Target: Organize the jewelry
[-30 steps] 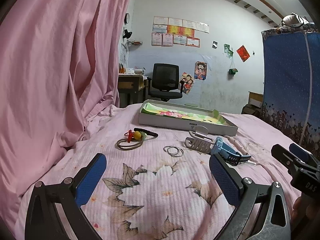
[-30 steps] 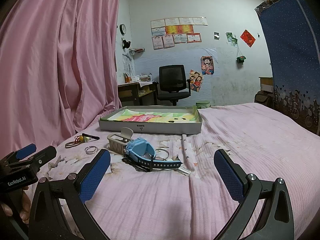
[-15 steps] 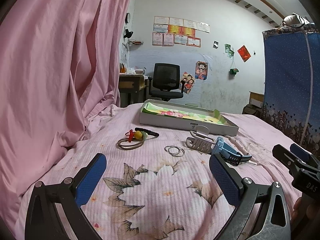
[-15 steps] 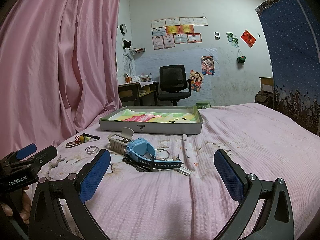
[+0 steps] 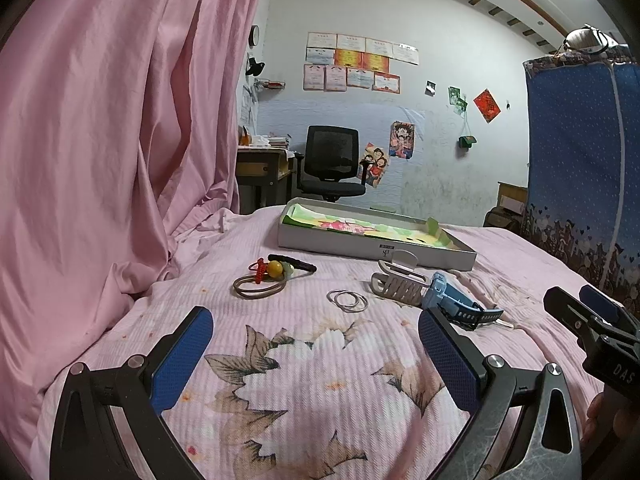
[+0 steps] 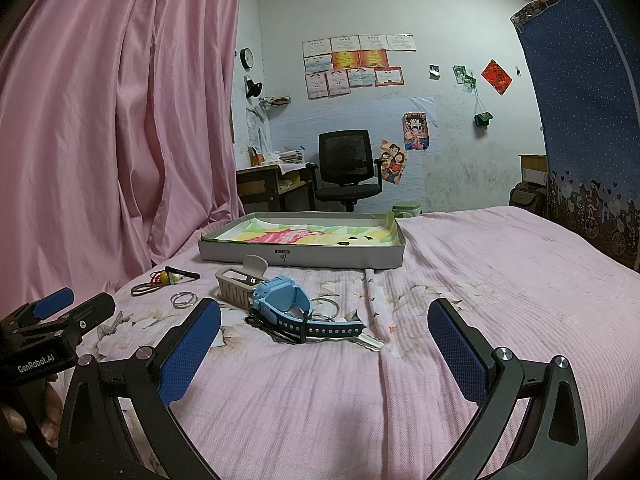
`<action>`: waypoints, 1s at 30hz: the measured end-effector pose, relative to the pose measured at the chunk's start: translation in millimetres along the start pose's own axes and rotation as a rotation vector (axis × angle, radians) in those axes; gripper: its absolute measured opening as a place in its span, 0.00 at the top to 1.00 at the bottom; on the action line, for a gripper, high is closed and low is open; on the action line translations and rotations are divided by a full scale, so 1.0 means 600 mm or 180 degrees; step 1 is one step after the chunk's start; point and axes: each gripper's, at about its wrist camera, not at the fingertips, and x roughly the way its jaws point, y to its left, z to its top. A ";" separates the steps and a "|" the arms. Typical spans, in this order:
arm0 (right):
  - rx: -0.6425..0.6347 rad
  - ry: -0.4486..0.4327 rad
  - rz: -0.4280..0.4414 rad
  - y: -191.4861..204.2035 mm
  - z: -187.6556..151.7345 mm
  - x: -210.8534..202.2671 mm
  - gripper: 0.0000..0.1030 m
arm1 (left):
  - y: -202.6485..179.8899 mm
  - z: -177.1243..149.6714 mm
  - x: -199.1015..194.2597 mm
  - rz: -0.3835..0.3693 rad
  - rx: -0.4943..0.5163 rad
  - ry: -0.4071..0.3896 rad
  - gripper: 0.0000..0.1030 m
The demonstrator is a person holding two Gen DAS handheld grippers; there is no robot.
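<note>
1. The left gripper [image 5: 316, 354] sits low over the flowered pink bedspread [image 5: 304, 392], level and pointing toward the far wall. Its blue-padded fingers [image 5: 182, 354] are spread wide with nothing between them.
2. The right gripper [image 6: 324, 346] is held at about the same height just beside it, also level, jaws wide apart and empty. A hand [image 6: 48, 412] shows at the lower left edge of the right wrist view, wrapped around the left tool's handle.
3. Just ahead of the right gripper lies a light blue watch [image 6: 286, 300] on its side, its strap trailing right. It lies on dark hairpins, a thin ring and what seems to be a key.
4. Touching the watch on its far left is a beige hair claw clip [image 5: 396, 282].
5. Left of the clip, apart from it, lie overlapping thin silver bangles [image 5: 347, 301].
6. Further left is a tan hair tie [image 5: 258, 288] with a yellow bead, green bead and red cord, next to a black stick-like piece [image 5: 292, 263].
7. Beyond everything stands a shallow grey tray [image 6: 304, 256] lined with colourful paper, holding none of the jewelry.
8. Pink curtain [image 5: 100, 120] hangs on the left; an office chair [image 6: 346, 164] stands by the far wall.
</note>
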 end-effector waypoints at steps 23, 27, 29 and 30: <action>0.0000 0.0003 0.0003 -0.001 0.000 0.002 0.01 | -0.001 -0.006 0.002 0.0005 0.0012 0.0019 0.00; 0.0001 0.0012 0.0008 -0.001 0.000 0.003 0.01 | -0.001 -0.007 0.003 0.0001 0.0013 0.0018 0.00; 0.0001 0.0013 0.0008 0.001 -0.001 0.004 0.01 | -0.001 -0.008 0.003 0.0000 0.0017 0.0021 0.00; 0.0001 0.0011 0.0007 0.001 -0.001 0.004 0.01 | -0.001 -0.007 0.003 0.0002 0.0017 0.0021 0.00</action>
